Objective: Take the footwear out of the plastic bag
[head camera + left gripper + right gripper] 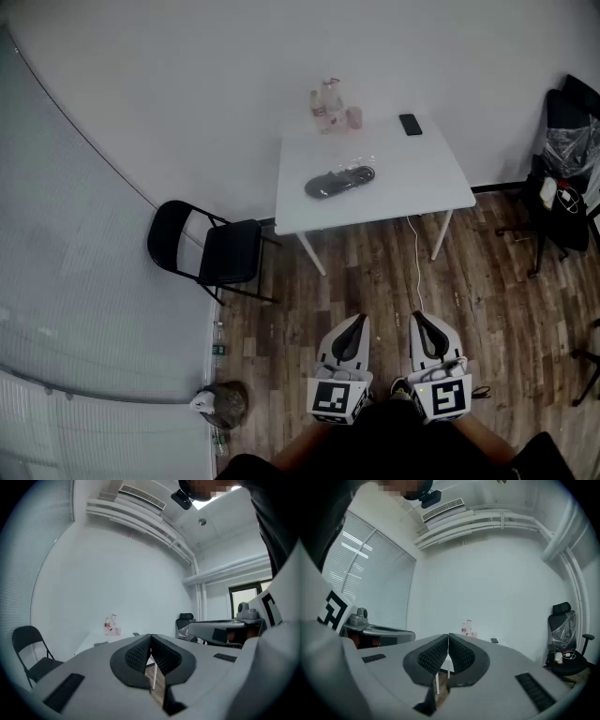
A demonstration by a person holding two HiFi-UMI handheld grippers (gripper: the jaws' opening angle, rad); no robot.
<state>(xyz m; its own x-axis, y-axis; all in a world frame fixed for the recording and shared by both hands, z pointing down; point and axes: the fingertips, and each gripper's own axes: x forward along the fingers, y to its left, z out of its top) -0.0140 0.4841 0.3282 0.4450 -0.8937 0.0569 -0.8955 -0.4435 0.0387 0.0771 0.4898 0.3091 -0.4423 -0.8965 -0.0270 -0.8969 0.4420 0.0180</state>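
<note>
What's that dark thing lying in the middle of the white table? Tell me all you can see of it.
It is dark footwear, long and low, lying flat inside a clear, crinkled plastic bag. It rests slantwise near the middle of the white table, apart from everything else there. Only the bag and the tabletop touch it; finer detail is too small to tell.

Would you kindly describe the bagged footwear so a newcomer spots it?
Find the white table by the far wall. Near its middle lies the footwear in a clear plastic bag. It is long and dark, unlike the pale bottles and small phone behind it.
</note>
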